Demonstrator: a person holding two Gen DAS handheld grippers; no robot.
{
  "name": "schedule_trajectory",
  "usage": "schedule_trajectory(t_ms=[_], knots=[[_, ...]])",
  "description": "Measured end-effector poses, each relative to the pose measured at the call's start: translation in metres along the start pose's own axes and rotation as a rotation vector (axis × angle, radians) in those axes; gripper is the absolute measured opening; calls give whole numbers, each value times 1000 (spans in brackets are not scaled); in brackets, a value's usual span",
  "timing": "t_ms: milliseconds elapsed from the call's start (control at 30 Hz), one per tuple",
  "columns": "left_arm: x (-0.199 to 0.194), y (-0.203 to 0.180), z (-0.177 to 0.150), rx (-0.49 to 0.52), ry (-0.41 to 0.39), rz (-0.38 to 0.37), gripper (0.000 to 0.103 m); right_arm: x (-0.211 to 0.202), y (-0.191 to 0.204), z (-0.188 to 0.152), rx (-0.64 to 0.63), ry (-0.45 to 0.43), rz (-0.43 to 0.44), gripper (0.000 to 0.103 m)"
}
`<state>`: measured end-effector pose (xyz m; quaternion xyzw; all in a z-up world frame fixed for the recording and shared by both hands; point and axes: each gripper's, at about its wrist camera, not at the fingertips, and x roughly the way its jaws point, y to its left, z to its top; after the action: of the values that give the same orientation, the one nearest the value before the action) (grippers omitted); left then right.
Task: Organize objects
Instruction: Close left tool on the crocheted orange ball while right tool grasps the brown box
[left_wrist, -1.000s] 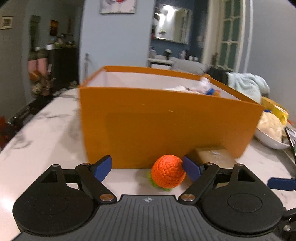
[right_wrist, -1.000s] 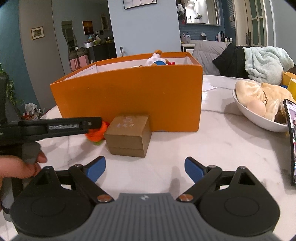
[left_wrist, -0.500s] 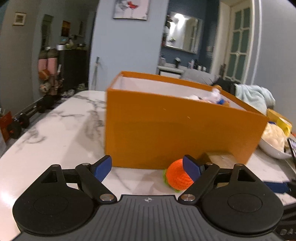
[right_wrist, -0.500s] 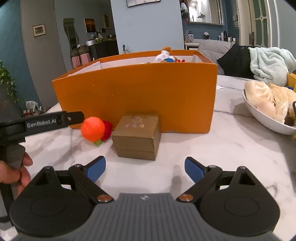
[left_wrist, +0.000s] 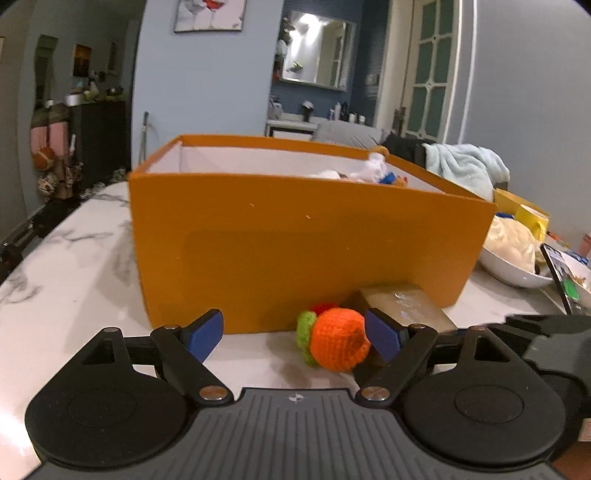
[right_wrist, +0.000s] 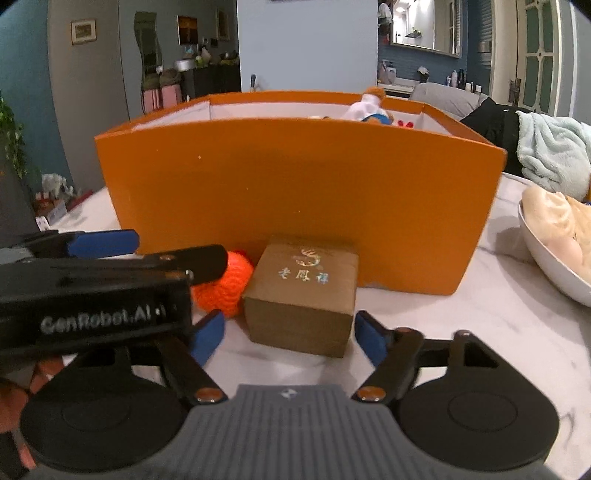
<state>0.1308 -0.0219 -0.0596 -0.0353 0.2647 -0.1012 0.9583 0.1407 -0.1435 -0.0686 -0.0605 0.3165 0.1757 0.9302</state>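
Left wrist view is showing the left gripper (left_wrist: 293, 334) with its jaws spread wide, released, grasping nothing; the ball (left_wrist: 338, 343) (orange crochet with a green and red frill) is lying on the marble table (left_wrist: 66, 280) between the blue pads (left_wrist: 203, 332), close to the right one. Right wrist view is showing the right gripper (right_wrist: 290, 338) closing its jaws around the brown box (right_wrist: 301, 295), the pads flanking its near corners and not visibly pressing yet. Both ball and brown box are sitting just in front of the bin (right_wrist: 295, 184), the ball just left of the brown box. Soft toys (right_wrist: 367, 107) are poking above the bin's far rim. A white bowl (right_wrist: 550, 258) is sitting right of the bin.
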Motion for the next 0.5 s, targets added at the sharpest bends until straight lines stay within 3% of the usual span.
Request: schedule_trajectory(t_ms=[100, 433, 500], knots=[[4, -4, -1, 20, 11, 4, 99, 4, -4, -2, -13, 8, -20, 63], [21, -17, -4, 37, 58, -32, 98, -4, -30, -9, 7, 9, -34, 63], [25, -17, -4, 30, 72, -21, 89, -4, -32, -9, 5, 7, -31, 63]])
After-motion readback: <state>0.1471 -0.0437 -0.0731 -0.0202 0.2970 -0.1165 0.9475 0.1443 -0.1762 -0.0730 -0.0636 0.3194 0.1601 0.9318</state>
